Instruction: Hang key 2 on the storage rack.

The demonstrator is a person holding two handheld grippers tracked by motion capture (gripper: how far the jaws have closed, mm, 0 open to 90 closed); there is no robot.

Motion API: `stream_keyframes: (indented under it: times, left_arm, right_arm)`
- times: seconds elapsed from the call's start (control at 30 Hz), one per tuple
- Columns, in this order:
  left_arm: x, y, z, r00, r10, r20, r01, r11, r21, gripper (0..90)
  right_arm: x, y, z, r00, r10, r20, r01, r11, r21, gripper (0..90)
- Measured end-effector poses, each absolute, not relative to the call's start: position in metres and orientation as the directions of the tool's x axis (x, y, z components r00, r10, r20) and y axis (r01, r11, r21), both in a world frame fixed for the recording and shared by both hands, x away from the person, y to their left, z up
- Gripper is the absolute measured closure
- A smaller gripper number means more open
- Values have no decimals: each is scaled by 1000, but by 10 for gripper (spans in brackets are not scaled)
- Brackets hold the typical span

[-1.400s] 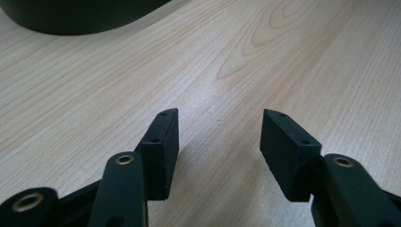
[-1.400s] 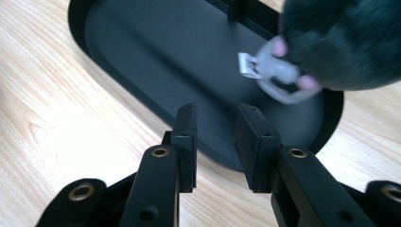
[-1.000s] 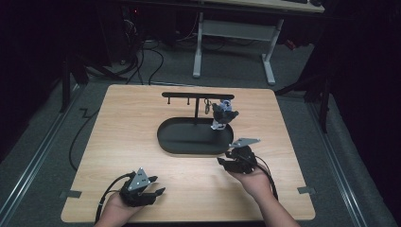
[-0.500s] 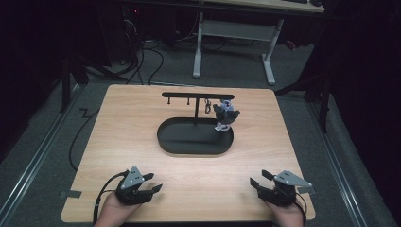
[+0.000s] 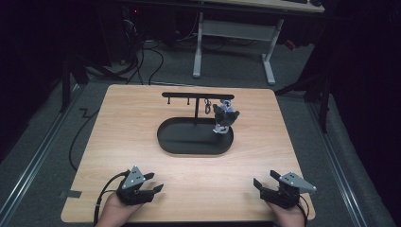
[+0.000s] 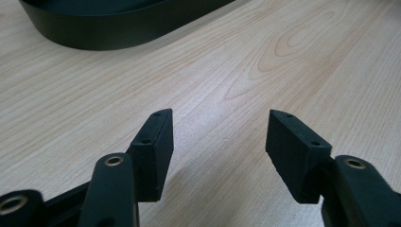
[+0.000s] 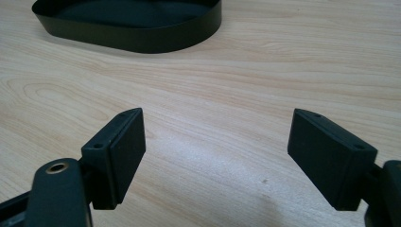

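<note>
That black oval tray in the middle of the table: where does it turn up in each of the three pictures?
High view: the tray sits mid-table, under a hanging rack, with a small toy figure at its right end.
Left gripper view: its wall curves across the top left, beyond the open jaws.
Right gripper view: its wall runs along the top, left of centre.
Shared landmark: the wooden table, grain visible under both grippers.

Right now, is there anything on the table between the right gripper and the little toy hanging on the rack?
Nothing visible blocks it. Bare table lies between the right gripper and the black tray; the toy hangs over the tray's right end, so only the tray's low rim is on the way.
</note>
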State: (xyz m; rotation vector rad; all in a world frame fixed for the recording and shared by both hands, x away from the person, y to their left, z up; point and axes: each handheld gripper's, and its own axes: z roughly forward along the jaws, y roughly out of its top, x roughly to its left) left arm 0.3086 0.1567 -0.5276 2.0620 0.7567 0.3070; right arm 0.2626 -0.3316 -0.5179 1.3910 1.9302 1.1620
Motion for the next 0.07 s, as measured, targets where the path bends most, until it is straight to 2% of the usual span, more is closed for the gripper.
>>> stream_keyframes:
  times: [0.07]
  left_arm:
    - [309, 158, -527, 781, 621, -69, 398, -410, 821, 420]
  right_arm:
    - [263, -330, -518, -362, 928, 85, 511, 122, 851, 200]
